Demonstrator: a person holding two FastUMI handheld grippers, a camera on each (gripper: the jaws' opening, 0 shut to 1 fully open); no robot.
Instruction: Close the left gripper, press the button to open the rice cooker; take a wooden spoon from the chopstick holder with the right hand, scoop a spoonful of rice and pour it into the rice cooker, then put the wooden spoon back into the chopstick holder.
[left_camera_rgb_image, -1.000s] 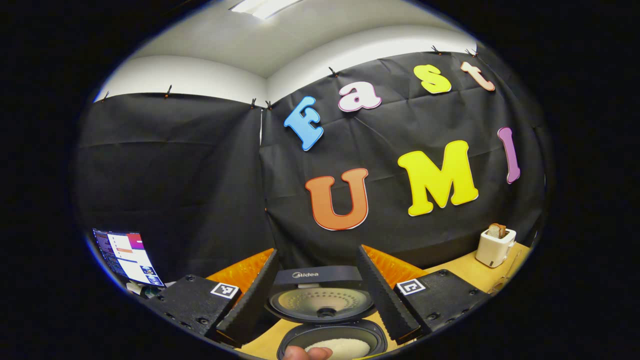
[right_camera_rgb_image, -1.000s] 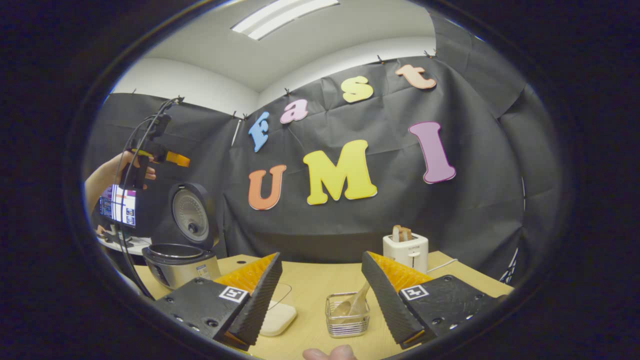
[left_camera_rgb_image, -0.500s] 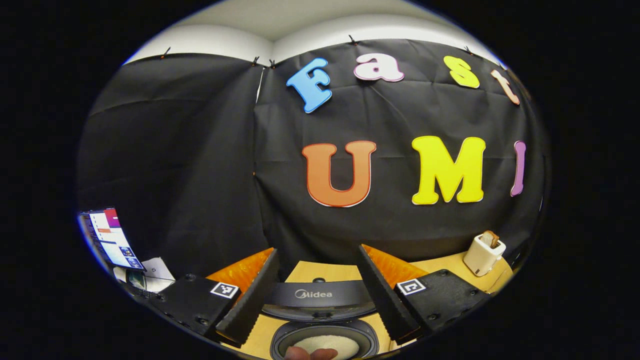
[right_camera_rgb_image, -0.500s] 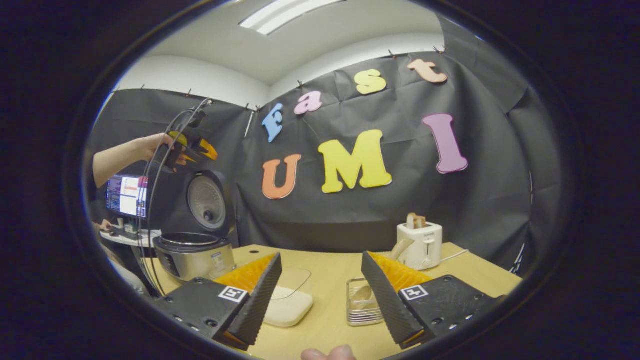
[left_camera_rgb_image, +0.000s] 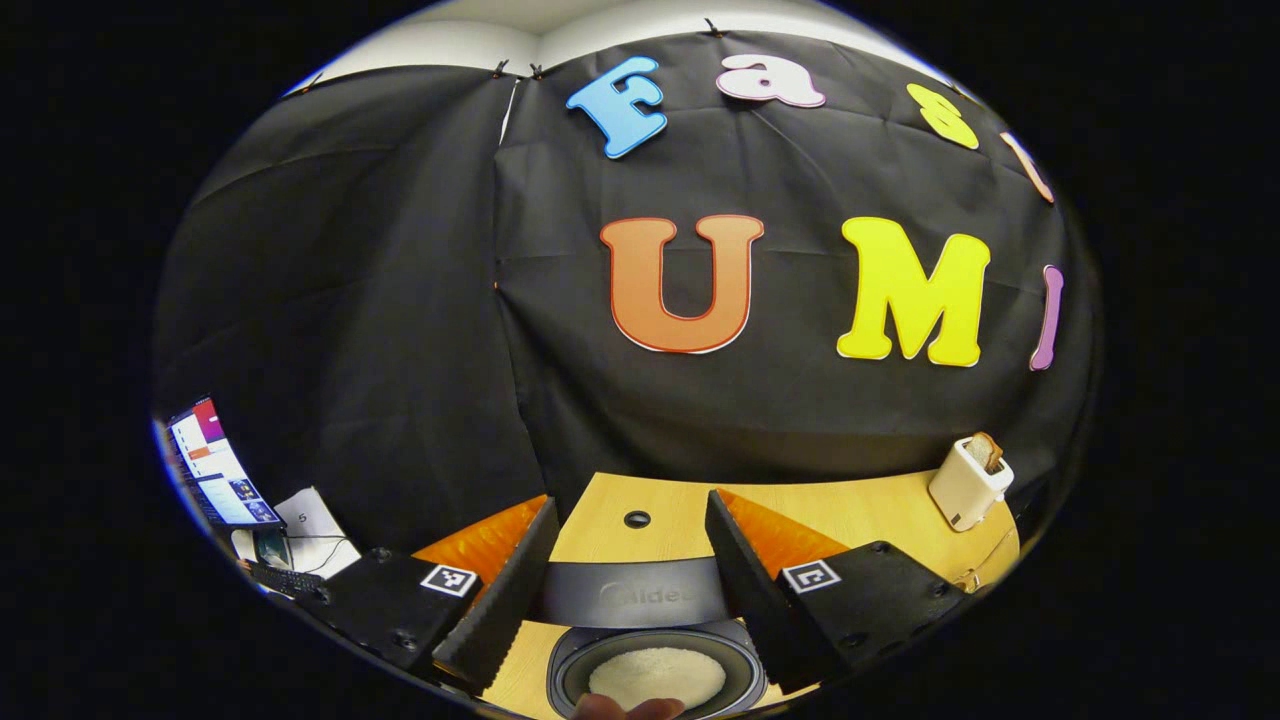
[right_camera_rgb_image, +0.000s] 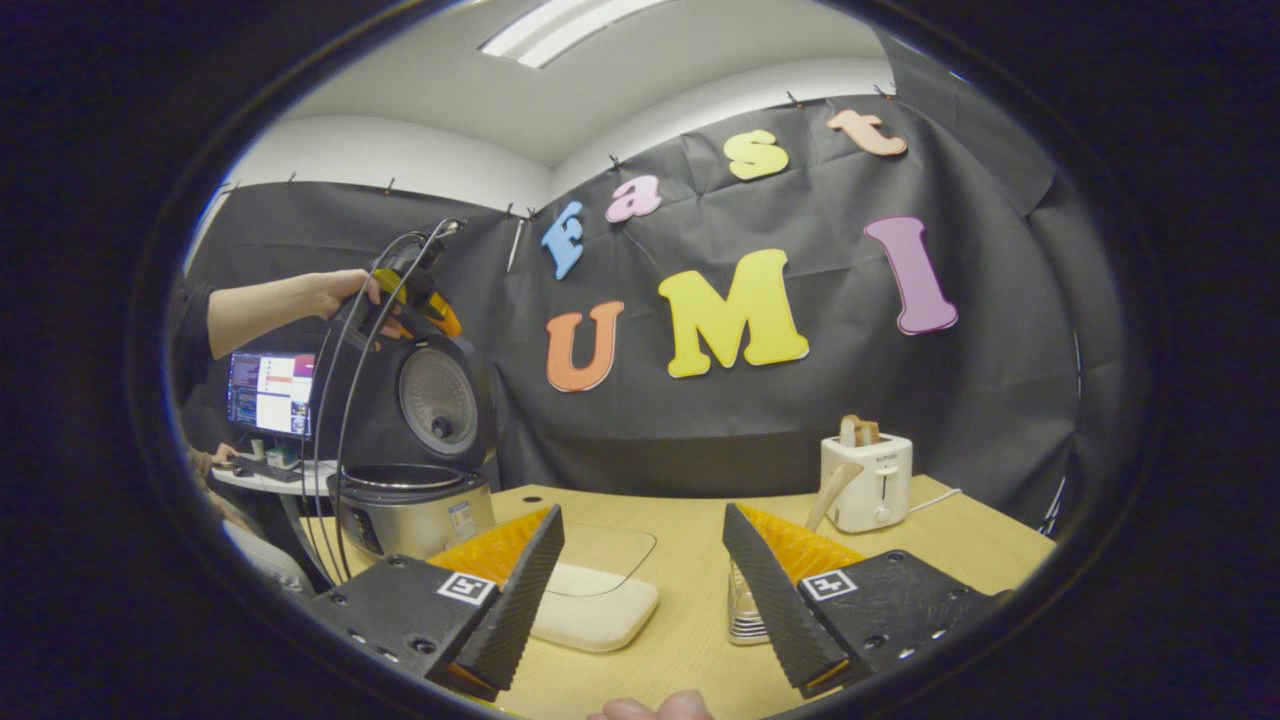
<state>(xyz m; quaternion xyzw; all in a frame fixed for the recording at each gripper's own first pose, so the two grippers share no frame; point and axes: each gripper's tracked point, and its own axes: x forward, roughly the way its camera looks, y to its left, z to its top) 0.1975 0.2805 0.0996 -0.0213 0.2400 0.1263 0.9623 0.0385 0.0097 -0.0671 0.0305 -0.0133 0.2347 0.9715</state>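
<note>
Rice cooker (right_camera_rgb_image: 415, 480) stands open; our left claw (left_camera_rgb_image: 628, 590), spread, has risen above it. Our right claw (right_camera_rgb_image: 645, 580), also spread, has neared the chopstick holder (right_camera_rgb_image: 742, 612), wooden spoon (right_camera_rgb_image: 826, 496) next.

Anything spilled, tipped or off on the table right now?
Nothing stands out. The cooker sits upright with its lid open and rice inside the pot. The spoon stands in the holder, and the toaster is upright.

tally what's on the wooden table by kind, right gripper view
Rice cooker: 1
Toaster: 1
Chopstick holder: 1
Wooden spoon: 1
Flat cream-coloured container: 1
Total: 5
</note>
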